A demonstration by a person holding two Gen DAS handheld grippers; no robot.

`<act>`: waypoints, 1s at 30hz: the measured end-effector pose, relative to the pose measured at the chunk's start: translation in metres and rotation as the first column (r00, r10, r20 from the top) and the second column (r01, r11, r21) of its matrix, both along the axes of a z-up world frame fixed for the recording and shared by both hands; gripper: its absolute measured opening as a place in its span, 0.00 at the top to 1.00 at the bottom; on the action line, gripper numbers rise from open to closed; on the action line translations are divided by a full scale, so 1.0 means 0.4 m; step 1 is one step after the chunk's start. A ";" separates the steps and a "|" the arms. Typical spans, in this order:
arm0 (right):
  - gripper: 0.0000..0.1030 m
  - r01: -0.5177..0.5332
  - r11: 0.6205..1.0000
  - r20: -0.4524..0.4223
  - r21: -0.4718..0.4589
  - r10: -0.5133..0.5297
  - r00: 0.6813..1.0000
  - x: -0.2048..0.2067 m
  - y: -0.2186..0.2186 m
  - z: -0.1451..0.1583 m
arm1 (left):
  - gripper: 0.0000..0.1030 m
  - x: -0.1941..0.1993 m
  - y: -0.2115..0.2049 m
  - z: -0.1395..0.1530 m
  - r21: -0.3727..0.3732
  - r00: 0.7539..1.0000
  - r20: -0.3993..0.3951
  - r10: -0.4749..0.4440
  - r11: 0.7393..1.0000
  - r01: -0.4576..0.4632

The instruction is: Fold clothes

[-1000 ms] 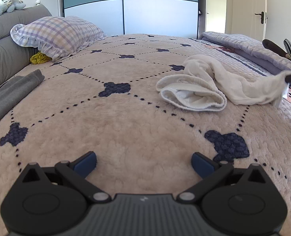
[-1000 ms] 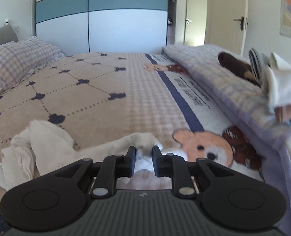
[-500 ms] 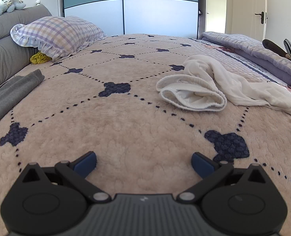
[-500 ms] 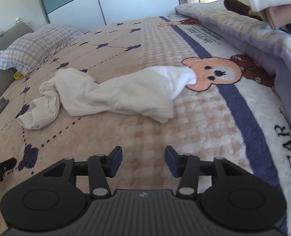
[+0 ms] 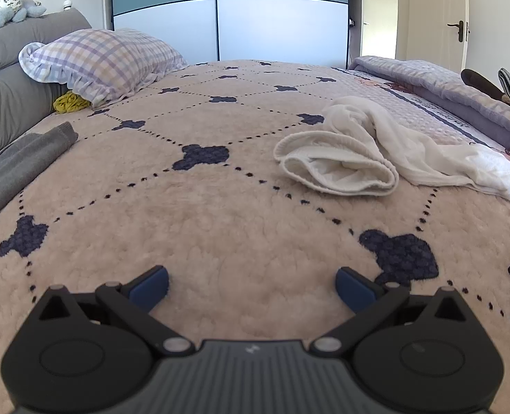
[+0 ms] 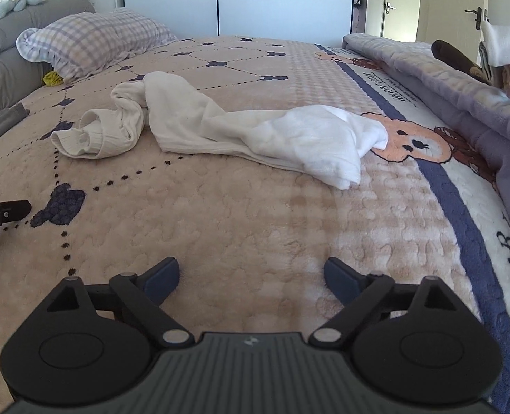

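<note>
A white garment (image 6: 241, 131) lies crumpled and stretched out across the fleece bedspread (image 6: 241, 220), one ribbed end rolled up at the left (image 6: 96, 138). In the left wrist view the same garment (image 5: 369, 151) rests ahead and to the right. My right gripper (image 6: 251, 276) hovers over bare blanket, well short of the garment, its jaws opening wide with nothing between them. My left gripper (image 5: 251, 284) stands open over the blanket, also holding nothing. The left gripper's fingertip (image 6: 10, 210) shows at the left edge of the right wrist view.
A checked pillow (image 5: 99, 62) and a yellow cloth (image 5: 70, 101) lie by the grey headboard (image 5: 6, 79). A folded grey cloth (image 5: 20, 169) sits at the left edge. A purple quilt (image 6: 455, 86) with stacked clothes (image 6: 507, 58) runs along the right.
My right gripper let go of the white garment's end, drew back toward the near side and lower, and its jaws spread wide. The garment now lies flat. The left gripper stayed put.
</note>
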State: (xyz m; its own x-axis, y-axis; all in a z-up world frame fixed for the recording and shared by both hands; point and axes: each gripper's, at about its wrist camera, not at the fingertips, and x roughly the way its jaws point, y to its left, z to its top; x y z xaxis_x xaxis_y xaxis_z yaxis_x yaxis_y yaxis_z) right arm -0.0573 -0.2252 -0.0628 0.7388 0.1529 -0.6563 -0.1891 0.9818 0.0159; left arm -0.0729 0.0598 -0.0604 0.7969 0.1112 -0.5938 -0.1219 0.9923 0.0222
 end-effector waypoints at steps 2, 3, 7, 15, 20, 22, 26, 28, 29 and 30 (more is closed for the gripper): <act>0.00 0.004 1.000 -0.010 -0.002 -0.004 1.000 0.010 0.010 -0.002 | 0.00 0.001 0.000 0.000 0.001 1.000 0.000 0.001 1.000 -0.001; 0.00 0.010 1.000 -0.013 -0.003 -0.010 1.000 0.014 0.014 -0.003 | 0.00 0.001 -0.002 0.000 0.005 1.000 0.000 0.001 1.000 -0.001; 0.00 0.019 1.000 -0.008 0.000 -0.019 1.000 0.028 0.018 -0.005 | 0.00 0.000 -0.003 0.001 0.005 1.000 0.000 0.002 1.000 -0.002; 0.00 0.051 0.998 0.002 0.047 -0.051 0.999 0.105 0.010 0.010 | 0.00 0.035 0.005 0.029 -0.050 0.999 -0.005 -0.054 0.997 0.054; 0.16 0.080 0.991 0.018 0.103 -0.083 0.996 0.151 -0.025 0.020 | 0.00 0.085 -0.023 0.054 -0.087 0.992 0.051 -0.115 0.989 0.119; 0.34 0.098 0.987 0.012 0.124 -0.100 0.995 0.176 -0.047 0.031 | 0.00 0.111 -0.054 0.056 -0.054 0.987 0.065 -0.146 0.987 0.149; 0.59 0.157 0.974 -0.011 0.166 -0.158 0.987 0.241 -0.111 0.048 | 0.00 0.165 -0.116 0.062 0.044 0.975 0.096 -0.200 0.980 0.196; 0.67 0.145 0.976 -0.019 0.163 -0.144 0.989 0.258 -0.121 0.050 | 0.01 0.194 -0.130 0.058 0.072 0.972 0.099 -0.211 0.976 0.204; 0.69 0.139 0.977 -0.023 0.162 -0.137 0.990 0.267 -0.126 0.051 | 0.05 0.208 -0.135 0.054 0.080 0.971 0.097 -0.219 0.974 0.212; 0.76 0.133 0.978 -0.012 0.159 -0.133 0.991 0.263 -0.127 0.057 | 0.15 0.217 -0.139 0.049 0.087 0.967 0.090 -0.237 0.970 0.229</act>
State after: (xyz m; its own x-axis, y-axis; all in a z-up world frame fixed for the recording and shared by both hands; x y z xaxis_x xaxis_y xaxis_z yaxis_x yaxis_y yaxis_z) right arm 0.0478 -0.2759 -0.0400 0.7587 0.1558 -0.6325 -0.0572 0.9832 0.1736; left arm 0.0137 0.0041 -0.0407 0.8605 -0.0433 -0.5076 0.1071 0.9895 0.0971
